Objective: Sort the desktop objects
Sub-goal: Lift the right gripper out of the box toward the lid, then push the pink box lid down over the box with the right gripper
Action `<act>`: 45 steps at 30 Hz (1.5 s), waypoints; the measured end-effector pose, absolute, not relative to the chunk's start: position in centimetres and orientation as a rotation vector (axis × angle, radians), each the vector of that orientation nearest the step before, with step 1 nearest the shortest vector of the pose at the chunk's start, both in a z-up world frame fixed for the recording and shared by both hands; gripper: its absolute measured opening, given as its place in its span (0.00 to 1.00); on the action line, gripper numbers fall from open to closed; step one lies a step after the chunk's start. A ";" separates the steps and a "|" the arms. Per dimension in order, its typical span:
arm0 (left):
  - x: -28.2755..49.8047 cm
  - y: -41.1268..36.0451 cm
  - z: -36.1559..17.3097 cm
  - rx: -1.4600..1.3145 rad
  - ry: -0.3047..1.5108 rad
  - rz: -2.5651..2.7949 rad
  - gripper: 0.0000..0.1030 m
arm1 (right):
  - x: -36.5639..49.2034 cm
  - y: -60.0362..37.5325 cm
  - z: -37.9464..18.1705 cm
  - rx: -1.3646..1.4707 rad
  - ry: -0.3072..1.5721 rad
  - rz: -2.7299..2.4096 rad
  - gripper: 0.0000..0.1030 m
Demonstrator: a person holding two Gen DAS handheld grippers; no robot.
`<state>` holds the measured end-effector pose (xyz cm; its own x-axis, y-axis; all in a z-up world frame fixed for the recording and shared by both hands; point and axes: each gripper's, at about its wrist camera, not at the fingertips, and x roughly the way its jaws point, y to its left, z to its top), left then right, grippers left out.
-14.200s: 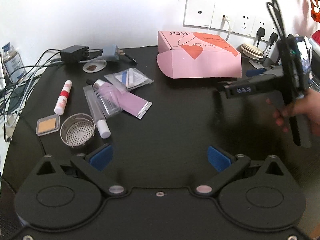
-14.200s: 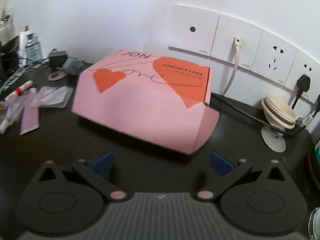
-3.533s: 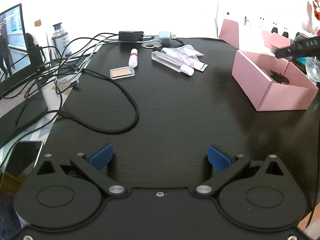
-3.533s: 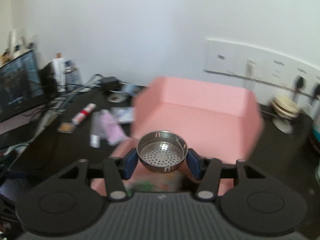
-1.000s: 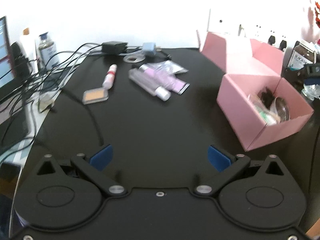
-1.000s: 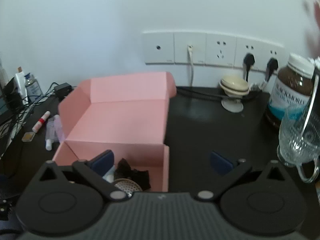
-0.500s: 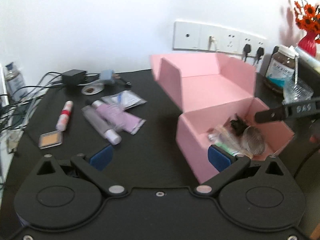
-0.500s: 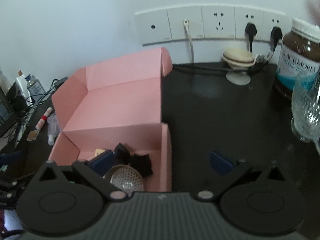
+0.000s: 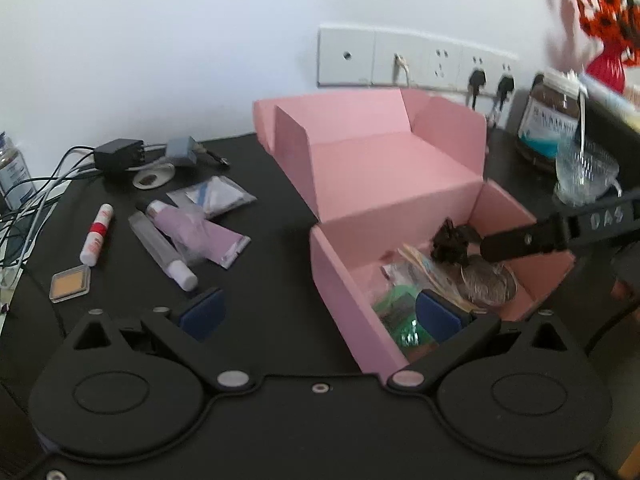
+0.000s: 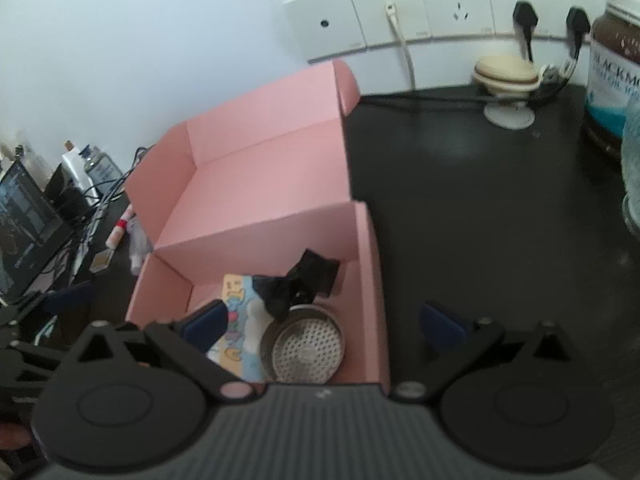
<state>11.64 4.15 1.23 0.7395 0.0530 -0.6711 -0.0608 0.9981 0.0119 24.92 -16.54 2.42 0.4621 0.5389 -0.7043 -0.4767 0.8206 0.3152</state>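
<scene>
An open pink box (image 9: 344,276) stands on the black desk, its lid flipped back. Inside lie a metal strainer (image 10: 306,348), a black bow (image 10: 300,282), a cartoon-printed packet (image 10: 236,320) and a green packet (image 9: 396,312). My right gripper (image 10: 323,326) is open, straddling the box's right wall, left pad just above the packet. My left gripper (image 9: 320,314) is open at the box's near left corner, holding nothing. Left of the box lie a red-and-white tube (image 9: 96,236), a clear tube (image 9: 162,248), a purple tube (image 9: 196,232), a tan compact (image 9: 70,282) and a sachet (image 9: 212,196).
A black charger (image 9: 120,154), a grey plug (image 9: 180,150) and cables crowd the far left. A glass cup (image 9: 584,176), a brown jar (image 9: 550,120) and a red vase (image 9: 606,68) stand right of the box. Wall sockets (image 10: 440,4) run behind it; a monitor (image 10: 24,216) sits far left.
The right gripper held the strainer 3.5 s ago; it now lies loose in the box. Both grippers have closed in on the box during the last second.
</scene>
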 end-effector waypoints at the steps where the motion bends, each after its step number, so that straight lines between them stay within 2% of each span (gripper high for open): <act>1: 11.7 3.9 1.0 0.005 0.742 0.066 1.00 | 24.9 -16.5 2.4 0.079 0.900 0.631 0.99; 22: 12.4 4.7 -0.5 0.097 0.757 0.114 1.00 | 25.1 -16.2 2.0 0.111 0.994 0.743 0.99; 29: 12.8 5.2 -0.7 0.079 0.765 0.125 1.00 | 29.1 -15.6 3.9 0.043 0.869 0.794 0.99; 35: 12.8 5.4 -0.8 0.064 0.770 0.126 1.00 | 32.8 -13.4 3.5 0.066 0.877 0.876 0.99; 45: 12.8 5.4 -1.0 0.025 0.771 0.133 1.00 | 32.4 -12.5 5.3 0.094 0.830 0.975 0.99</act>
<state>12.81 5.43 -1.01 0.7095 0.1285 -0.6928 -0.1105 0.9914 0.0707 32.43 -12.46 5.27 0.2872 0.7624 -0.5800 -0.6945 0.5827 0.4221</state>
